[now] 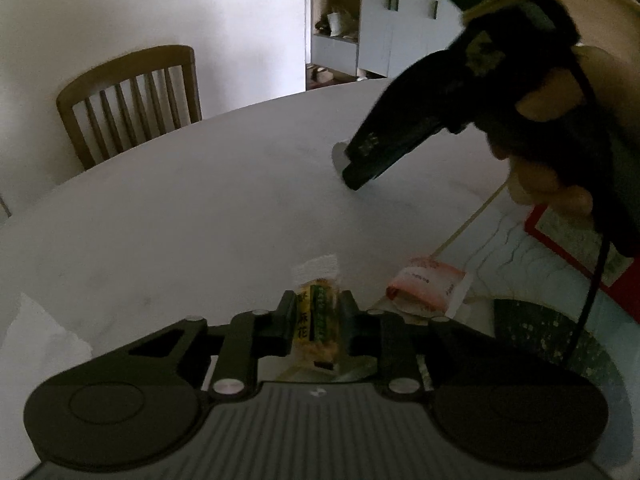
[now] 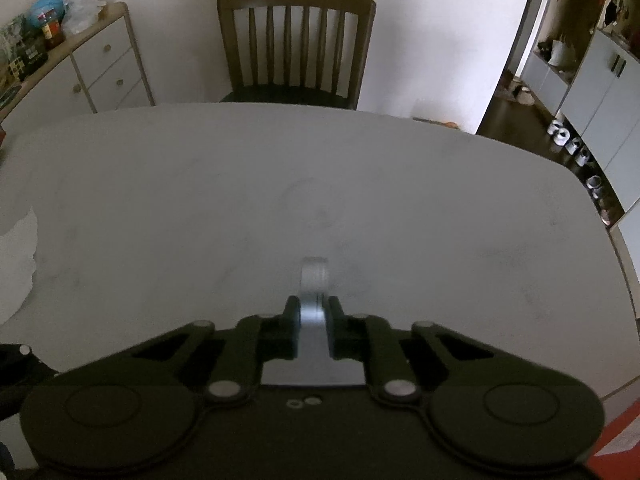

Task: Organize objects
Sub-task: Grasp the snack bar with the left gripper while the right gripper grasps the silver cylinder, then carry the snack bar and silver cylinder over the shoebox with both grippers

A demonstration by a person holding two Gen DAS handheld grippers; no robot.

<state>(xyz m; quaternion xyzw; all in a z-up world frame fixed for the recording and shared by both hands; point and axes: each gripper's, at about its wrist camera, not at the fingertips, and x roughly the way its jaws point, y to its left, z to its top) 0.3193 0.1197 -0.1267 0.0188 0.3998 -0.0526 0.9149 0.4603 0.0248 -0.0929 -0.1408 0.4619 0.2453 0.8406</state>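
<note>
The snack packet [image 1: 316, 320], yellow and green with printed characters, sits pinched between the fingers of the left gripper [image 1: 316, 318] low over the near part of the bench [image 1: 180, 208]. Whether it rests on the surface or is just lifted cannot be told. The small silver roll [image 2: 315, 280], perhaps tape, stands on edge near the bench's middle, and the right gripper [image 2: 314, 320] has its fingers pressed onto its sides. In the left view the same gripper, held by a hand [image 1: 560, 152], points steeply down at that spot. Just right of the packet lies a pink-and-white wrapper [image 1: 428, 286], untouched, at the edge of a pale mat, with a dark round dish [image 1: 552, 344] and a red-edged item [image 1: 580, 248] further right. A wooden chair [image 2: 296, 40] stands beyond the far edge, a drawer unit [image 2: 104, 68] to its left. By my reading the sorting is at an early stage: two things are gripped but neither has been carried anywhere, the wrapper waits, and where each belongs is not evident. The dish looks a likely place, though that is only a guess.
</note>
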